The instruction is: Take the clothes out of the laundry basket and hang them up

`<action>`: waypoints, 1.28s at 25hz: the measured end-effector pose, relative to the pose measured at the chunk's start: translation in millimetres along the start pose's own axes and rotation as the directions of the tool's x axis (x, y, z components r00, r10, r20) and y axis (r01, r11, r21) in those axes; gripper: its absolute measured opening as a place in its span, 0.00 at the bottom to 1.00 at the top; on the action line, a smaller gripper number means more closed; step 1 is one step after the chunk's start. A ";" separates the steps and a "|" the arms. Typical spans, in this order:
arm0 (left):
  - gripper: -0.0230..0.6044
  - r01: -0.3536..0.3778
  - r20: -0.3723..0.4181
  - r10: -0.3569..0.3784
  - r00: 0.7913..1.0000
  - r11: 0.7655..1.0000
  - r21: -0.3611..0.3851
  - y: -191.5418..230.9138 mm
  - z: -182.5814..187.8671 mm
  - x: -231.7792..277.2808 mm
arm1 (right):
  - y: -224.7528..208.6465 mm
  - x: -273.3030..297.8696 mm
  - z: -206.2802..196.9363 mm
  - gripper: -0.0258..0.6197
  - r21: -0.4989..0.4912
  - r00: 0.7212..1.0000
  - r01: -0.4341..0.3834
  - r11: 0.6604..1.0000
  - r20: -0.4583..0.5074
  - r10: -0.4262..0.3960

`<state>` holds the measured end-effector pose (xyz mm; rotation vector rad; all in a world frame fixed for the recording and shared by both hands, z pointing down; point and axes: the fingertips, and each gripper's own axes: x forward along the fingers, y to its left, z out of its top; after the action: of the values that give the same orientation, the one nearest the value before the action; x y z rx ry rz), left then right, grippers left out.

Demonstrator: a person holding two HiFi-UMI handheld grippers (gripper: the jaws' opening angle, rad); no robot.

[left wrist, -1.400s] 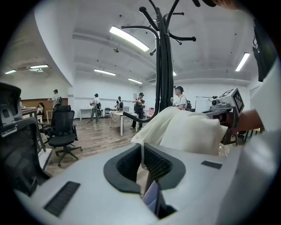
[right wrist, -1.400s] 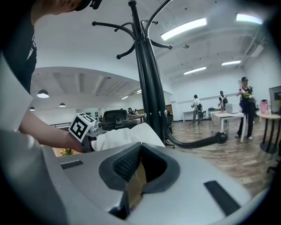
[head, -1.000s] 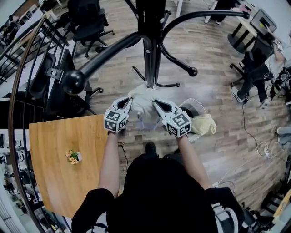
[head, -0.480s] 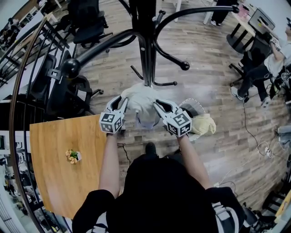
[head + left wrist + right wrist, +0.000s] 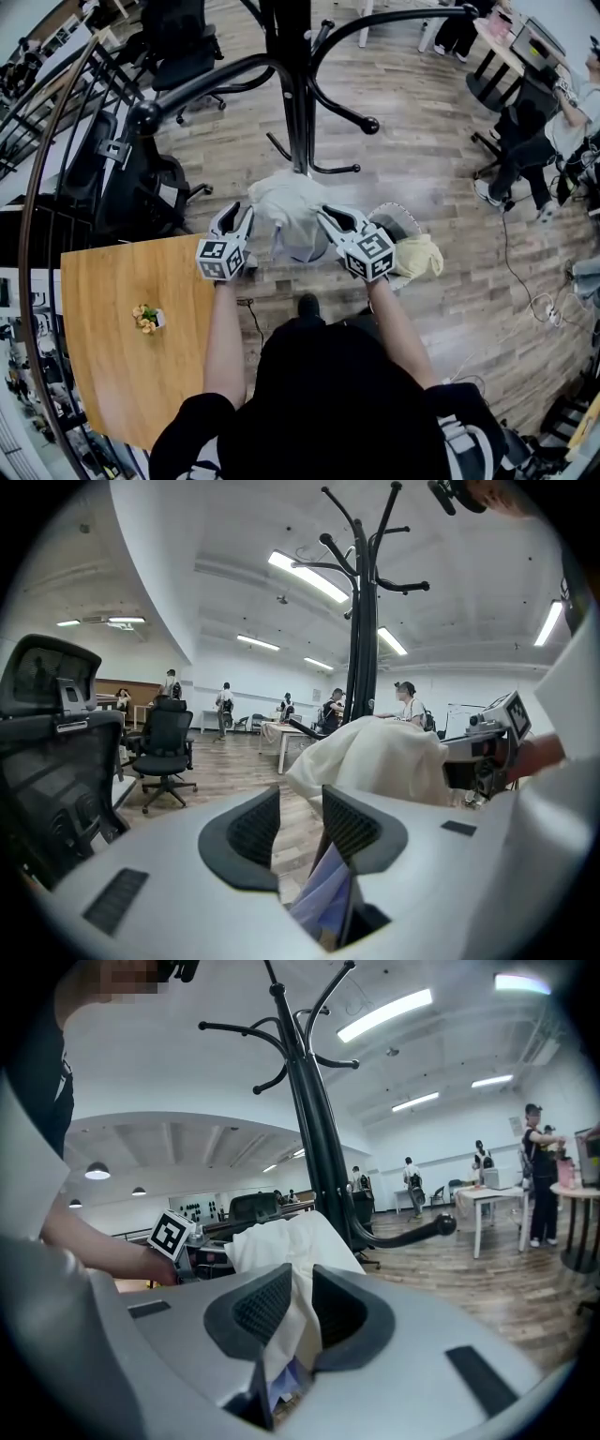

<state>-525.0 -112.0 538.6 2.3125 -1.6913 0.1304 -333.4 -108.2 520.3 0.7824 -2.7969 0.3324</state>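
Both grippers had just been opening; fingers of the left gripper [image 5: 234, 212] stood apart, empty, drawn left of the garment [image 5: 292, 208]; the right gripper [image 5: 324, 215] still lightly pinched it near the coat stand [image 5: 298, 94]; hanging seemed nearly done.

Desk [image 5: 112, 375]: light wood, lower left of the head view.
Flower pot [image 5: 147, 321]: small, with yellow blooms, standing on the desk.
Office chairs [image 5: 183, 47]: black, on castors, upper left.
Railing [image 5: 33, 178]: curved, along the left edge.
Floor [image 5: 431, 159]: wood planks.
Cables [image 5: 542, 307]: trailing over the floor at right.
Seated person [image 5: 534, 131]: far right, dark clothes.
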 end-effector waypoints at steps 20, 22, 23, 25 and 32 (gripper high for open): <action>0.25 -0.067 0.027 0.068 0.997 0.996 -0.057 -32.9 -11.3 -27.4 | -10.2 -38.4 -14.6 0.14 0.001 0.999 -0.033 0.999 -0.007 0.033; 0.25 -0.072 0.026 0.073 0.997 0.996 -0.058 -40.1 -11.4 -30.6 | -12.7 -43.5 -15.3 0.14 0.003 0.999 -0.040 0.999 -0.007 0.040; 0.24 -0.077 0.026 0.079 0.997 0.995 -0.055 -43.4 -11.3 -32.4 | -13.9 -46.0 -14.8 0.14 0.002 0.999 -0.044 0.999 -0.005 0.044; 0.22 -0.100 0.039 0.102 0.994 0.994 -0.041 -49.7 -9.5 -37.3 | -16.6 -52.0 -14.4 0.14 -0.001 0.999 -0.051 0.999 -0.002 0.051; 0.11 -0.176 0.088 0.176 0.980 0.984 -0.006 -76.6 2.0 -51.1 | -28.6 -81.6 -16.5 0.13 -0.003 0.998 -0.067 0.998 0.007 0.067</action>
<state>-468.8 -44.1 512.2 2.1963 -1.9387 0.0652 -247.7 -88.2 518.6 0.6916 -2.8342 0.3379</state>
